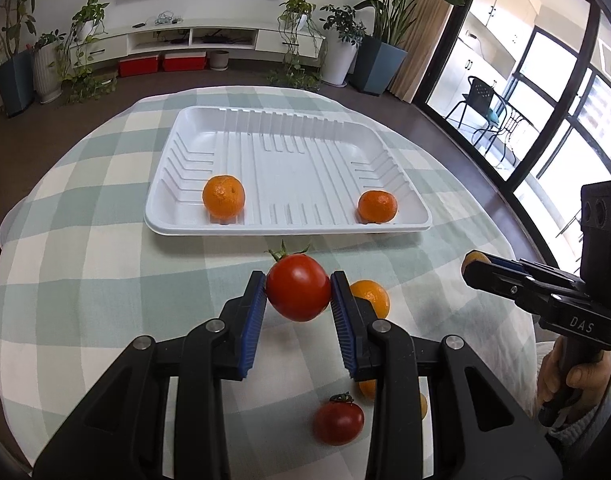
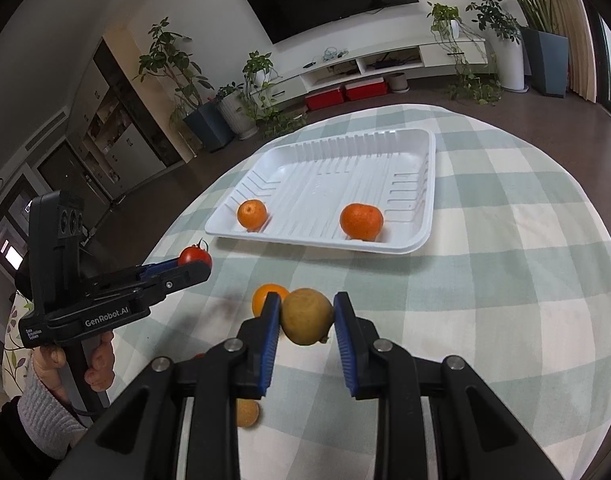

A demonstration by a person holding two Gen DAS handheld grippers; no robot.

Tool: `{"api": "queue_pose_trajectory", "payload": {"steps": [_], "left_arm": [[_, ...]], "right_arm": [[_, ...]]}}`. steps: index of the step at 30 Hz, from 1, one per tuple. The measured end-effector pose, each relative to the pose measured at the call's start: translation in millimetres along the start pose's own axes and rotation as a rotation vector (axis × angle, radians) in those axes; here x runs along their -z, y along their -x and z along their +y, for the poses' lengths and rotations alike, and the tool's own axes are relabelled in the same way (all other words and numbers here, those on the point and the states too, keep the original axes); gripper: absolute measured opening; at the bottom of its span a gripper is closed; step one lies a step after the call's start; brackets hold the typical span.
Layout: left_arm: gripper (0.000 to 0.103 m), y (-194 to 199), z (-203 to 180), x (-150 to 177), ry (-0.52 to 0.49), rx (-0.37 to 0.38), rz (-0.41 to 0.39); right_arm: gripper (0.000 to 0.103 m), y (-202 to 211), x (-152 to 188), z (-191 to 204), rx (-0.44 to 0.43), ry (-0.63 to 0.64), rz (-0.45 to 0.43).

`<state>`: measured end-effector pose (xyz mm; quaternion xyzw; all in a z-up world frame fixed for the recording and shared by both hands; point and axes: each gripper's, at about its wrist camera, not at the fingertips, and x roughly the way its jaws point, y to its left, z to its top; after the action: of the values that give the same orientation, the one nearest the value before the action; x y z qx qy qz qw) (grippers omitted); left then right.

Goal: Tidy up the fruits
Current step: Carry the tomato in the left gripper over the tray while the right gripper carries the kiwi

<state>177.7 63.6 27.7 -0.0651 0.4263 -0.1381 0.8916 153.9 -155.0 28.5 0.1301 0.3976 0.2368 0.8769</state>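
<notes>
My left gripper [image 1: 298, 298] is shut on a red tomato [image 1: 298, 287] with a green stem, held above the checked cloth just short of the white tray [image 1: 289, 168]. Two oranges sit in the tray, one at its near left [image 1: 223, 195] and one at its near right [image 1: 377, 207]. My right gripper [image 2: 307, 316] is shut on a yellow-brown round fruit [image 2: 307, 315], also lifted in front of the tray [image 2: 329, 176]. An orange [image 2: 267, 296] lies on the cloth behind the right gripper's left finger. A second tomato [image 1: 338, 422] rests on the cloth below the left gripper.
A small yellow fruit [image 2: 247, 413] lies on the cloth near the front edge. The round table [image 2: 505, 280] drops off to dark floor on all sides. A person's hand [image 1: 577, 376] holds each gripper's handle. Potted plants and a TV cabinet stand far behind.
</notes>
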Motion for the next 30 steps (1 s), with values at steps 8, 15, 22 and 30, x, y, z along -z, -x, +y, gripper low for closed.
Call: {"api": "queue_pose_trajectory", "payload": {"steps": [8, 15, 22, 30], "left_arm": [[0.030, -6, -1, -15, -0.008, 0.000, -0.002], [0.030, -14, -5, -33, -0.034, -0.004, -0.006], [0.030, -26, -8, -50, -0.051, -0.007, -0.005], [0.030, -42, -12, -60, -0.066, -0.010, 0.008]], "right_arm": [[0.029, -8, -20, -6, -0.003, -0.004, -0.012], [0.029, -15, -38, -12, 0.000, -0.008, -0.023], [0.029, -22, -52, -19, 0.011, -0.001, -0.027], [0.029, -38, -67, -24, 0.029, 0.012, -0.022]]}}
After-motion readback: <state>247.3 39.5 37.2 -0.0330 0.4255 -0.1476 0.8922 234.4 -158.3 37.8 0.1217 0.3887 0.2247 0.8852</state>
